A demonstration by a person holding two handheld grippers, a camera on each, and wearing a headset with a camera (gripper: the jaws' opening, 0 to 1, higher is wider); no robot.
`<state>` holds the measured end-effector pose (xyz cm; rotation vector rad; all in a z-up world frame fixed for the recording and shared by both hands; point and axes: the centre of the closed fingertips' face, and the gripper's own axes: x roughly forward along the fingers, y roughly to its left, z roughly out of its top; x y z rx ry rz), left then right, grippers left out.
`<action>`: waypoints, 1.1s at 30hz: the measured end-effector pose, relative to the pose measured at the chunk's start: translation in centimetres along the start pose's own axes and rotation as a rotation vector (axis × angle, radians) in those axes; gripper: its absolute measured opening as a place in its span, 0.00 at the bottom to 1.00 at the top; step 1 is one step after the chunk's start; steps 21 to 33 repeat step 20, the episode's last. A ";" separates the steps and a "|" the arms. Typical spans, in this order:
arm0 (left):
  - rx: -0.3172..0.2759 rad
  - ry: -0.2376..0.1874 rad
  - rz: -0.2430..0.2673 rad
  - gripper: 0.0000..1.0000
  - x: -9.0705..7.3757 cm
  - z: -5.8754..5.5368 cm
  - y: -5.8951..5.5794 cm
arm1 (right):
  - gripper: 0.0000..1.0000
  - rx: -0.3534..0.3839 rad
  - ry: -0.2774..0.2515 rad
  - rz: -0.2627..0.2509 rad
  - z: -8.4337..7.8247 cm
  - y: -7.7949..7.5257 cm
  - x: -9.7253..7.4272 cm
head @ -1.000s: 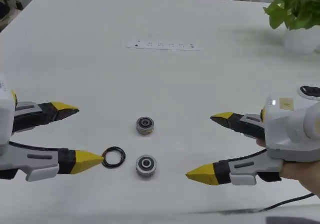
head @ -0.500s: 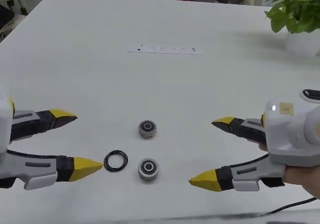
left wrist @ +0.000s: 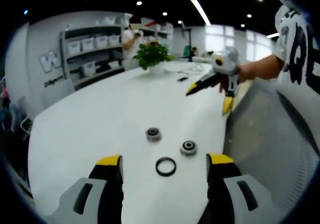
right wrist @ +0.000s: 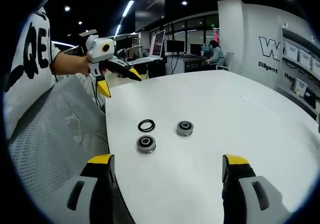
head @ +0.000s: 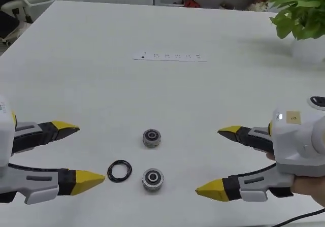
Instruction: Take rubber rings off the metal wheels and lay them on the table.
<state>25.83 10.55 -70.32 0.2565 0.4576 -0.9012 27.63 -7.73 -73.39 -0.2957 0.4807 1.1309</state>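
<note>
Two small metal wheels stand on the white table (head: 101, 85), one farther (head: 152, 137) and one nearer (head: 153, 179). A loose black rubber ring (head: 120, 170) lies flat just left of the nearer wheel. My left gripper (head: 91, 153) is open, its lower tip a short way left of the ring. My right gripper (head: 207, 160) is open to the right of the wheels, holding nothing. In the left gripper view the ring (left wrist: 166, 166) lies between the jaws, ahead of them, with the wheels (left wrist: 188, 147) (left wrist: 153, 134) beyond. The right gripper view shows the ring (right wrist: 146, 125) and both wheels (right wrist: 146, 144) (right wrist: 185, 128).
A white power strip (head: 170, 57) lies mid-table further back. A green plant (head: 299, 13) in a white pot stands at the far right. A dark cable (head: 299, 218) runs by the near right edge. A mesh chair (right wrist: 60, 139) stands at the table's near side.
The head camera has tilted, so everything sits lower in the picture. My left gripper's lower tip has drawn slightly back from the ring. Wheels and ring have not moved.
</note>
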 end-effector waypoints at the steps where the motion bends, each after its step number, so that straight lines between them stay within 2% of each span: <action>1: -0.001 -0.001 0.001 0.69 0.0 0.0 0.0 | 0.86 0.001 -0.002 -0.001 0.0 0.0 0.0; 33: -0.013 -0.013 0.022 0.68 -0.7 -0.2 0.2 | 0.85 -0.005 0.001 -0.001 0.1 0.2 -0.1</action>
